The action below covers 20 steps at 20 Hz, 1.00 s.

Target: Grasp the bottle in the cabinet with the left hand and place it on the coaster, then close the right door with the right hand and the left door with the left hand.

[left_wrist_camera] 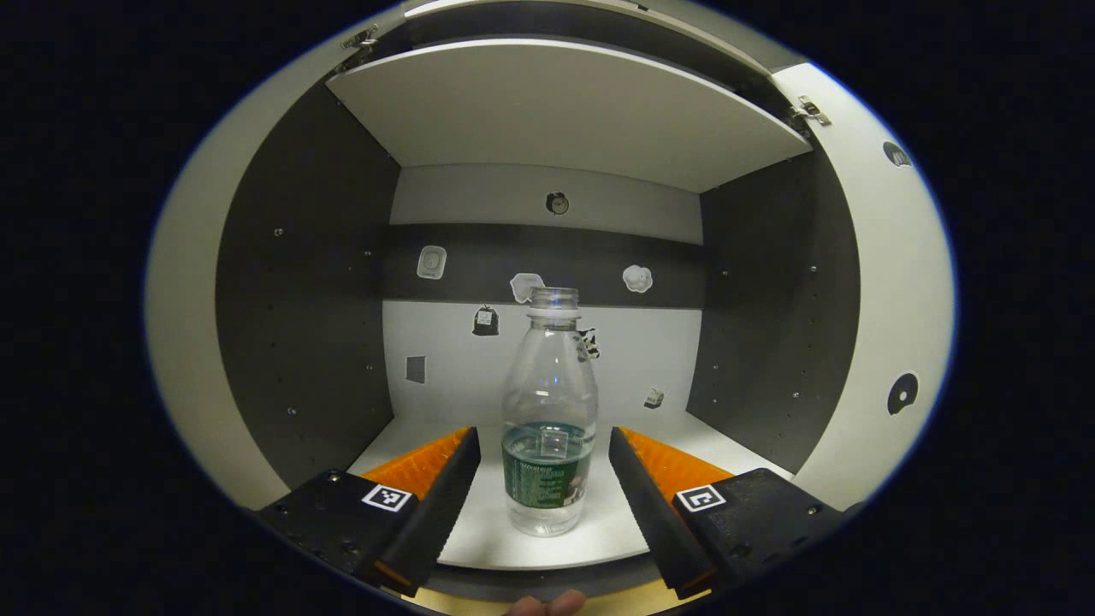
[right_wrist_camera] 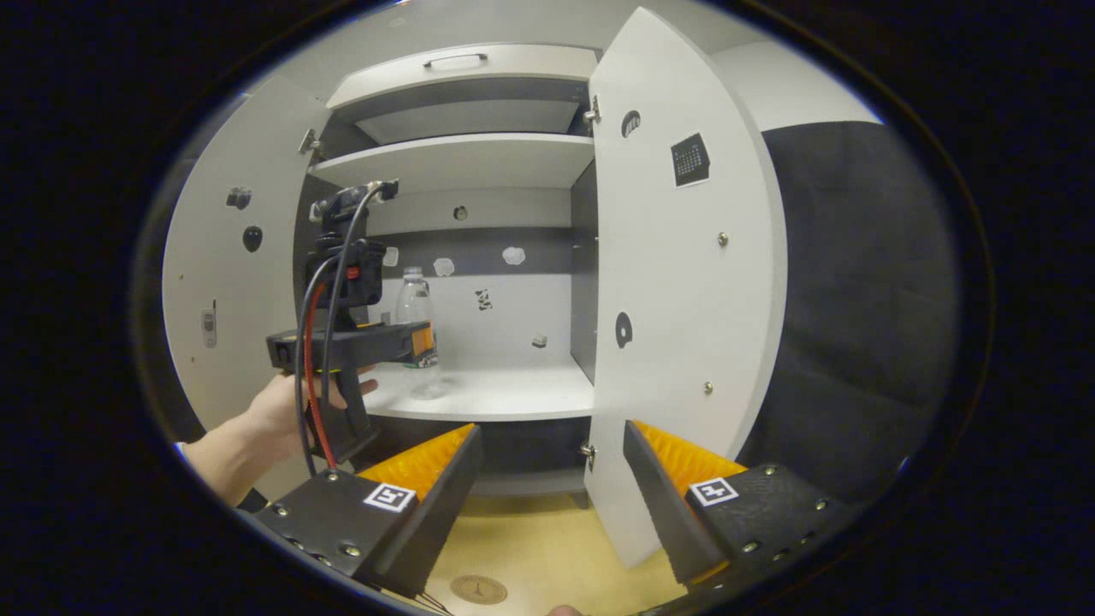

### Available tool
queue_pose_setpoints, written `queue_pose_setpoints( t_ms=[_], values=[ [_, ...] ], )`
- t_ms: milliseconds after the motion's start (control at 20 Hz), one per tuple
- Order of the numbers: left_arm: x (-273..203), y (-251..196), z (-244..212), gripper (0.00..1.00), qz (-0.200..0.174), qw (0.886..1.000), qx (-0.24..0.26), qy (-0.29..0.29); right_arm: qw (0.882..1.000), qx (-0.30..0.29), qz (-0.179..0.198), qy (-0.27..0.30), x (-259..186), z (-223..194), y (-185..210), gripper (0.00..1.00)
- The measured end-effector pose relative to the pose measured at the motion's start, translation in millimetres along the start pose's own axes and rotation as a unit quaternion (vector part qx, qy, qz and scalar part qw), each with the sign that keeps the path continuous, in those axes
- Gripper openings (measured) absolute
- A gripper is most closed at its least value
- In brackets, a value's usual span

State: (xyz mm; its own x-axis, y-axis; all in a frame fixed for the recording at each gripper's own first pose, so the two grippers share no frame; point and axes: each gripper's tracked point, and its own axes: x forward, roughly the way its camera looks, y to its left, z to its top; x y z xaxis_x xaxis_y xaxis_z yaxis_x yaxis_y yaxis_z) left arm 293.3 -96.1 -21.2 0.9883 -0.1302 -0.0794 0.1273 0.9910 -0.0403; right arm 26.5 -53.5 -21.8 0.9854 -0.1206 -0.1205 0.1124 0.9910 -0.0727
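On the white cabinet shelf (left_wrist_camera: 599, 535) stands the clear plastic bottle with a green label (left_wrist_camera: 548, 428), upright and uncapped, ready to be lifted out. The left gripper (left_wrist_camera: 543, 475) points straight at it, fingers apart, the bottle between them but not touching. The right gripper (right_wrist_camera: 552, 466) waits outside, fingers apart and empty, facing the open white right door (right_wrist_camera: 676, 282) it must close.

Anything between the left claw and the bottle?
Nothing visible. The clear plastic bottle with the green label stands upright on the white cabinet shelf, centred ahead of the open left claw, with bare shelf between them.
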Motion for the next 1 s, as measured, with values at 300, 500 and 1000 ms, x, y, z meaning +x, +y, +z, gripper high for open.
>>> queue_pose_setpoints(
  t_ms=[300,500,1000],
  values=[
    [23.0,2.6,0.3,0.96,0.014,1.0,0.009,0.006,1.0,-0.002,-0.005,0.008,-2.7,-5.1,-6.9,0.97],
    [19.0,-6.5,9.7,0.82,0.006,1.0,0.022,-0.008,1.0,0.008,0.003,0.015,-5.7,-15.9,-4.2,1.0],
    [-73.8,-25.9,33.9,0.82,-0.009,0.998,0.04,-0.047,0.998,0.041,0.03,0.024,-21.8,-42.1,-6.0,1.0]
  ],
)
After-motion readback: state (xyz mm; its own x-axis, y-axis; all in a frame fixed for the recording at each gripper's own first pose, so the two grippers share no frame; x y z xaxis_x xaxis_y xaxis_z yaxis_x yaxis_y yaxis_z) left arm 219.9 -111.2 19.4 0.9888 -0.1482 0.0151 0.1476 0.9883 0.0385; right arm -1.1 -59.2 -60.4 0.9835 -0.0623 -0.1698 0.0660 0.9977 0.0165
